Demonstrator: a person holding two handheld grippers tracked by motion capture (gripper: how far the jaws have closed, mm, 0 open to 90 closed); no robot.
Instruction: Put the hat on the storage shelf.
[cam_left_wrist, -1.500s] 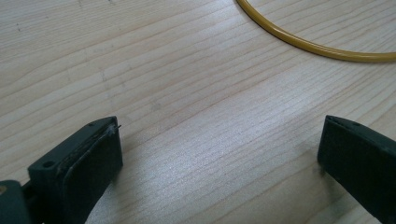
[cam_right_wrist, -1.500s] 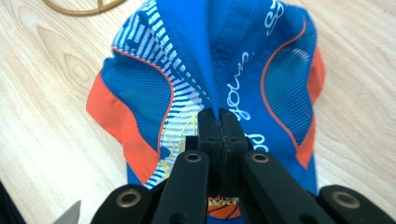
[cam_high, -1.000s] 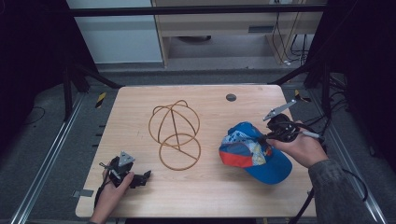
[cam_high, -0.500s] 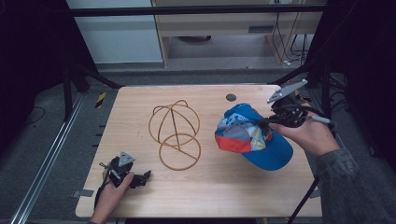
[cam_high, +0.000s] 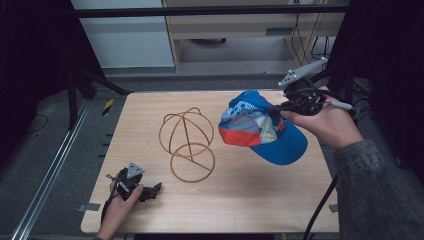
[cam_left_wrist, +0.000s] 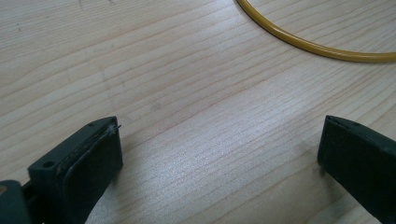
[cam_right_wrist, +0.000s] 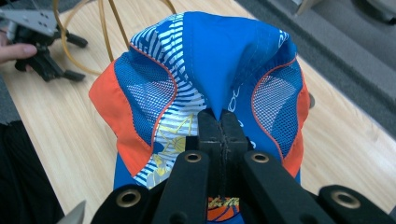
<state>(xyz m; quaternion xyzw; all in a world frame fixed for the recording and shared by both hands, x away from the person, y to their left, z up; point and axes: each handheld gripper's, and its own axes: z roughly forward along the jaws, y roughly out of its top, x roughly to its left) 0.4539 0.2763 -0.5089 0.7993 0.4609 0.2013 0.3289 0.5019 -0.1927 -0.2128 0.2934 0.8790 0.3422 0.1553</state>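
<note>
A blue, orange and white cap (cam_high: 260, 127) hangs above the right half of the wooden table (cam_high: 250, 200), lifted clear of it. My right gripper (cam_high: 274, 110) is shut on the fabric at the cap's crown; in the right gripper view the two jaws pinch a fold of the cap (cam_right_wrist: 205, 74) at my right gripper (cam_right_wrist: 219, 122). A yellow wire hat stand (cam_high: 187, 142) sits at the table's middle. My left gripper (cam_high: 155, 189) rests on the table near the front left corner, open, with bare wood between its jaws; the left gripper (cam_left_wrist: 219, 154) view shows the stand's base ring (cam_left_wrist: 317, 46) ahead.
A small dark round mark (cam_high: 247, 92) lies near the table's far edge. Dark frame posts stand at both sides, and a metal rail (cam_high: 50, 175) runs along the floor at the left. A cable (cam_high: 325, 200) trails from the right hand.
The right gripper has lifted the cap off the table and carried it up and slightly toward the stand. The left gripper has stayed put.
</note>
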